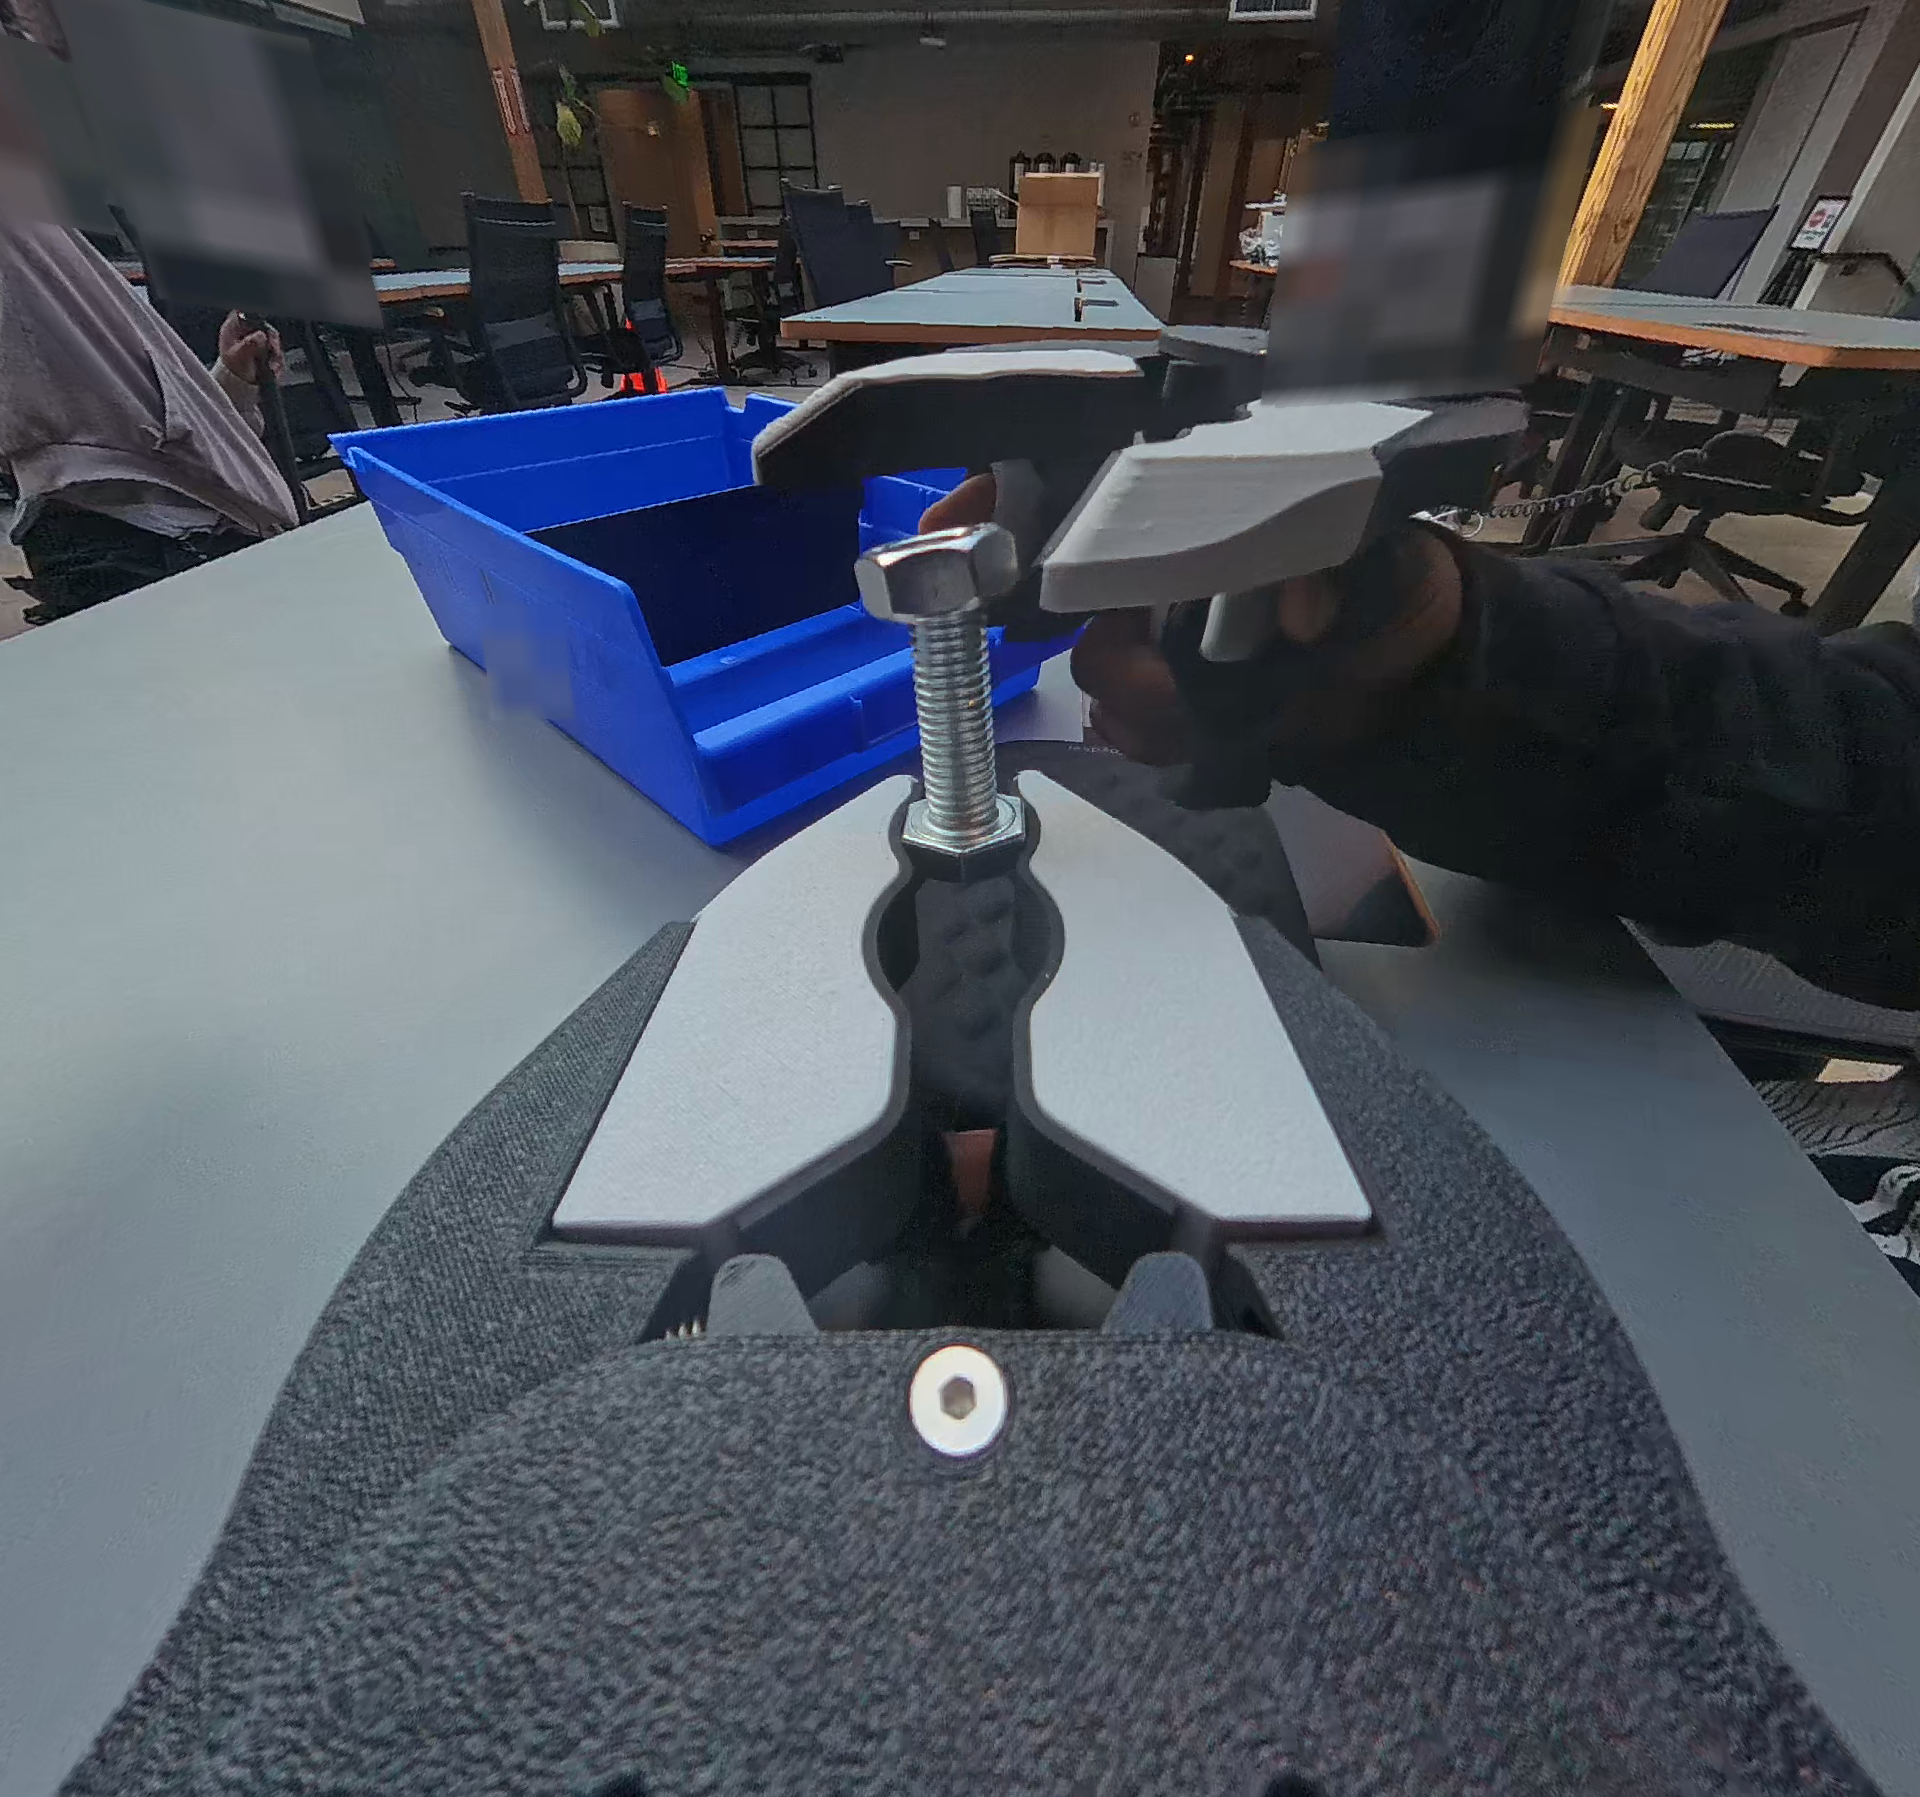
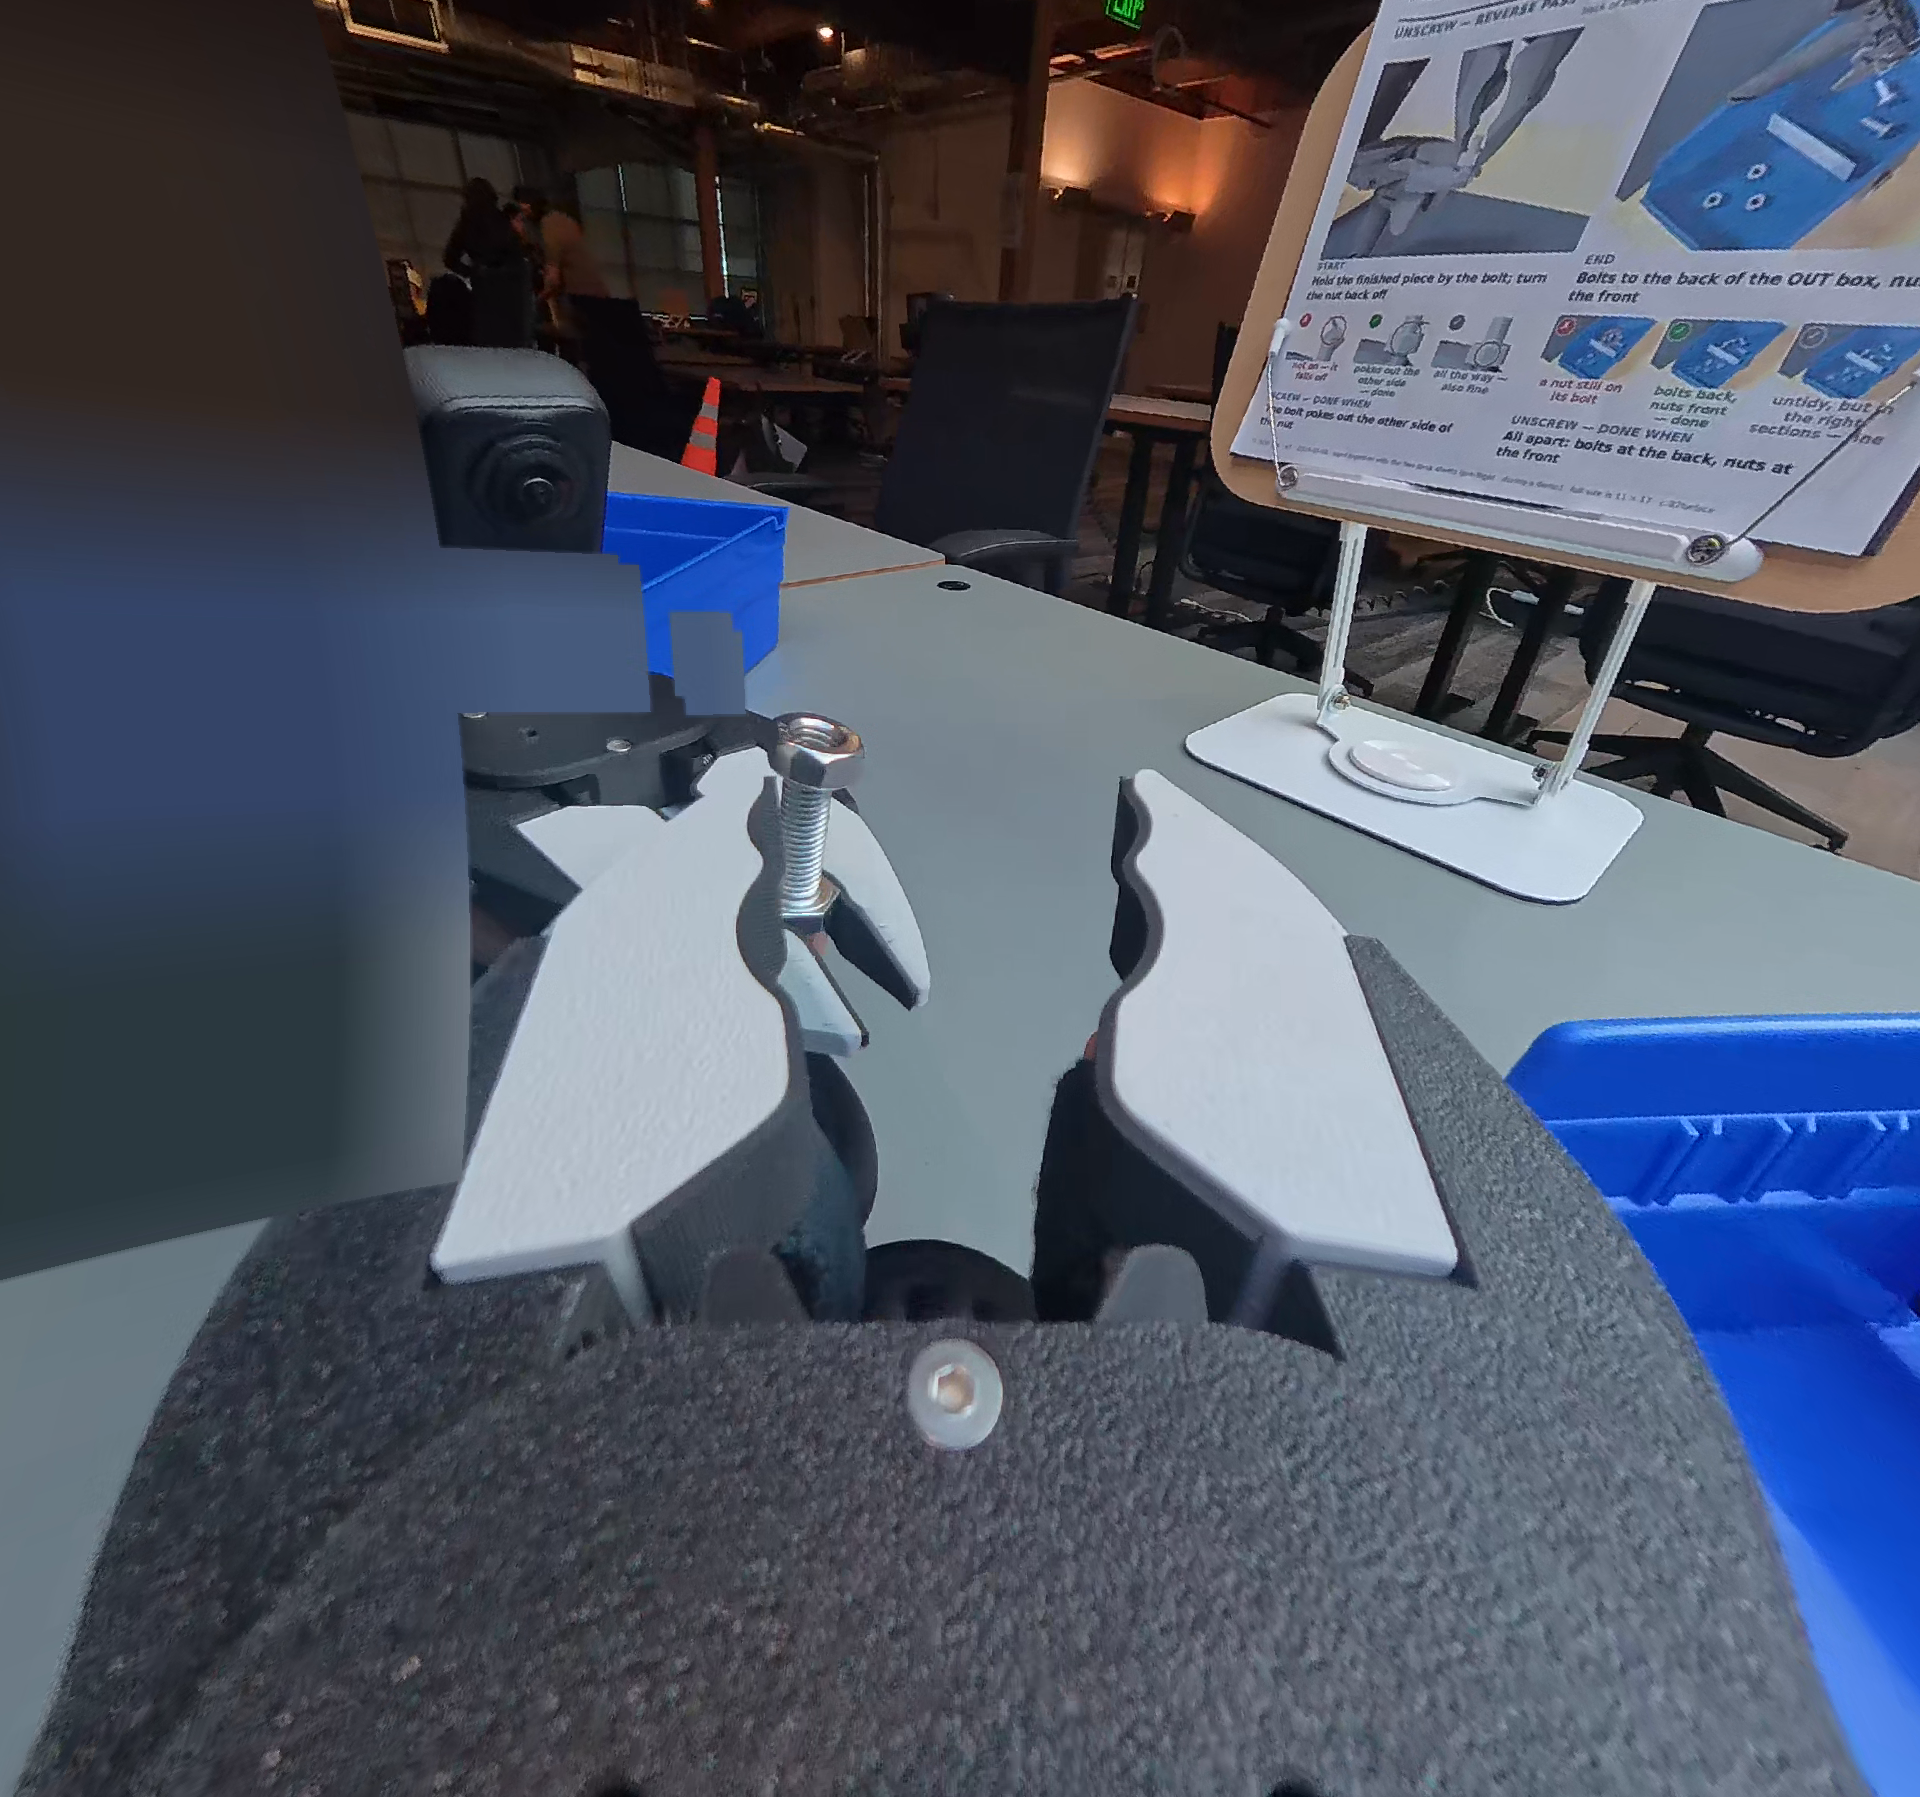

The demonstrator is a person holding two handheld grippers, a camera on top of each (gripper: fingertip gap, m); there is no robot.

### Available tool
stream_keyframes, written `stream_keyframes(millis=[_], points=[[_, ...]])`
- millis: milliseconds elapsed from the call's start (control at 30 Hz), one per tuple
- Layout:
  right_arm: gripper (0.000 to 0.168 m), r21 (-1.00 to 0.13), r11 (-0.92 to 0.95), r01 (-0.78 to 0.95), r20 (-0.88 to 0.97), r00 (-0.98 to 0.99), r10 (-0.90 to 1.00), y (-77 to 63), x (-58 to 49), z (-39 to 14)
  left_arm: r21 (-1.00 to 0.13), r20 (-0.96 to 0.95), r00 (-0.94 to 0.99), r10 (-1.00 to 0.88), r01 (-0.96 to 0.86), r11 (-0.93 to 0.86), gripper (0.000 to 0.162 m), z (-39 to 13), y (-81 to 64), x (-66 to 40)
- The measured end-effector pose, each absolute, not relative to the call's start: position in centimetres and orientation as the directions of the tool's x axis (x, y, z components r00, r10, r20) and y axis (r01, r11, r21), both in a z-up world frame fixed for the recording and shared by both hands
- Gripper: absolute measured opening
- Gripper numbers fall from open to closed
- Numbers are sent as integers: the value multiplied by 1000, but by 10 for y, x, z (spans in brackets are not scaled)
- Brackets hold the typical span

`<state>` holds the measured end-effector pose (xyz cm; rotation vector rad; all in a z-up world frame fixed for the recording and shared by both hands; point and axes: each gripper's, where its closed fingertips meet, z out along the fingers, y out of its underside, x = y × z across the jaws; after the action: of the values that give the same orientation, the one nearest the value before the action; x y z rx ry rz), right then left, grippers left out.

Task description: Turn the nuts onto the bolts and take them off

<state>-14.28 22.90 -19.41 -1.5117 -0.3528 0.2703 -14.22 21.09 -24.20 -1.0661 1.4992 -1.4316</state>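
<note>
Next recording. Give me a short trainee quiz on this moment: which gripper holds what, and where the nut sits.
1. True or false: the right gripper is shut on the silver hex nut.
2. What holds the silver threaded steel bolt upright? A) the left gripper, B) the right gripper, C) neither gripper.
3. Fill in: the nut sits at the ___ end of the bolt's thread.

Key: 1 false, its fingers stand open beside the nut. 2 A, shut on the bolt's lower end. 3 top.
</note>
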Motion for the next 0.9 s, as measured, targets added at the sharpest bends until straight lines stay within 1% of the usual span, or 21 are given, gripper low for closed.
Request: stream_keyframes(millis=[467, 600, 633, 700, 767, 833, 900], points=[[60, -997, 51, 58, 73, 920, 385, 233, -146, -193, -999, 6, -336, -942, -51, 12, 13, -242, 211, -142], [61, -995, 57, 77, 94, 905, 414, 227, -148, -191, -999, 6, -335, -942, -50, 11, 13, -242, 211, -142], [61, -994, 54, 98, 111, 894, 434, 226, -150, -189, -999, 6, -335, -942, -51, 12, 13, -242, 211, -142], [54, -990, 18, 142, 132, 855, 502, 224, -152, -182, -999, 4, -336, -942, -52, 15, 13, -242, 211, -142], [54, -976, -95, 196, 89, 758, 646, 219, -160, -178, -998, 1, -337, -941, -54, 19, 13, -242, 210, -142], [62, -917, -253, 308, -12, 613, 790, 207, -166, -179, -998, -5, -342, -940, -59, 27, 13, -243, 209, -142], [60, -840, -300, 453, -31, 512, 859, 205, -163, -176, -997, -13, -347, -938, -64, 37, 13, -244, 207, -142]])
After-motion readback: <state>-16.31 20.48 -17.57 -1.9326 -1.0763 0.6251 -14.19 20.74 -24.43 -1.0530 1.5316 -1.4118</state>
